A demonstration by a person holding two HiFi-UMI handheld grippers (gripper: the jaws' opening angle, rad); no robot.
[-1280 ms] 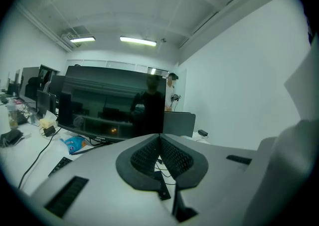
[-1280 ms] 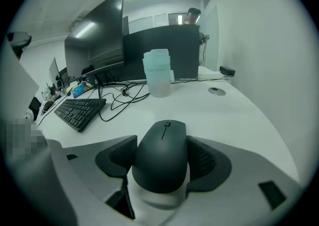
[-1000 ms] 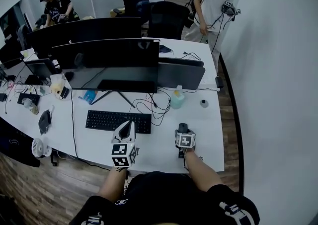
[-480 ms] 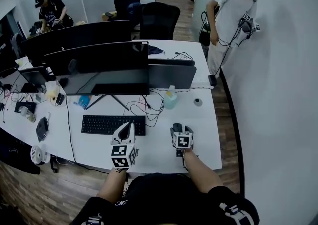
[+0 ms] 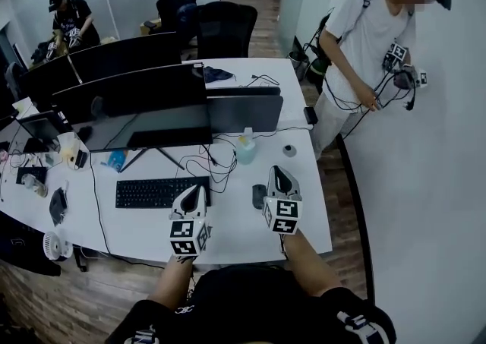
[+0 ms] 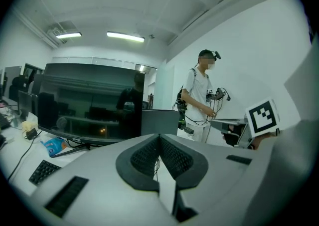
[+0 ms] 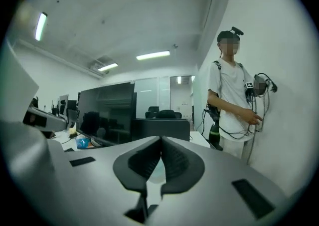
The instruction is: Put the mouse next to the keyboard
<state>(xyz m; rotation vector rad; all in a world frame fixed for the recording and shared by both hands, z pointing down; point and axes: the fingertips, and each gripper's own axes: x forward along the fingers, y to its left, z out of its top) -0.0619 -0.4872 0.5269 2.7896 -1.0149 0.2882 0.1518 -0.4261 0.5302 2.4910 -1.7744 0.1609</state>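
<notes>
A dark mouse [image 5: 259, 196] lies on the white table [image 5: 235, 232], a short gap to the right of the black keyboard [image 5: 162, 192]. My right gripper [image 5: 280, 176] hovers just right of the mouse, raised off the table and not touching it. Its jaws are shut with nothing between them, as the right gripper view shows [image 7: 161, 140]. My left gripper [image 5: 195, 192] is over the keyboard's right end, and its jaws are also shut and empty [image 6: 159, 137]. Both grippers point away from me toward the monitors.
Dark monitors [image 5: 129, 96] stand behind the keyboard, with tangled cables [image 5: 213, 164] and a pale bottle [image 5: 245, 146] in front of them. A small round object [image 5: 289, 150] sits near the table's right edge. A person [image 5: 364, 46] stands to the right, and a small fan [image 5: 52, 246] is at the near left.
The right gripper was pointing down over the mouse with its jaws wide. It has since lifted, tilted forward and shut, leaving the mouse on the table. The left gripper has stayed put.
</notes>
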